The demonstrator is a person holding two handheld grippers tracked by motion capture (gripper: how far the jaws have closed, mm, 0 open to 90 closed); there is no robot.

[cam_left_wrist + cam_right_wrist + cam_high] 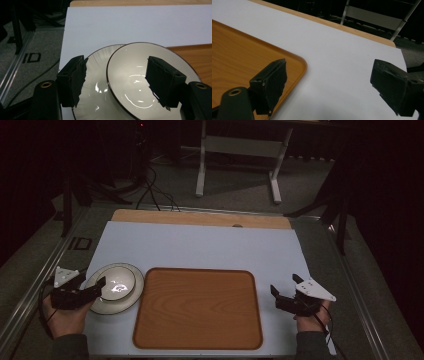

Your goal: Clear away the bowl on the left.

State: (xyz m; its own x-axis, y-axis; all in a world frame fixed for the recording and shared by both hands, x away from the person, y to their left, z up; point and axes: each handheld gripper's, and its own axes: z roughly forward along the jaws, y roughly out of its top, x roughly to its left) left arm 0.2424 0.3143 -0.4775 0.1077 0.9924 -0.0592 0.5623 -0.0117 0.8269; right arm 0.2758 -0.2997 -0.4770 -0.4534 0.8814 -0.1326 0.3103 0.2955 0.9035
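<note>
A white bowl (119,282) with a dark rim sits on a larger white plate (117,308) at the left of a white board (200,247). Beside them on the right lies a wooden tray (197,309) with nothing on it. My left gripper (98,287) is open at the plate's left side. In the left gripper view, the gripper (117,60) straddles the bowl's (132,75) left rim: one jaw is over the plate (97,75), the other over the bowl's inside. My right gripper (285,284) hovers open just right of the tray, holding nothing. The right gripper view has this gripper (329,63) spanning the tray's corner (237,57) and the bare board (324,50).
The board lies on a wooden tabletop (200,217) whose far edge shows beyond it. Metal rails run along both sides. Cables (152,195) and a white table frame (240,150) stand on the dark floor behind.
</note>
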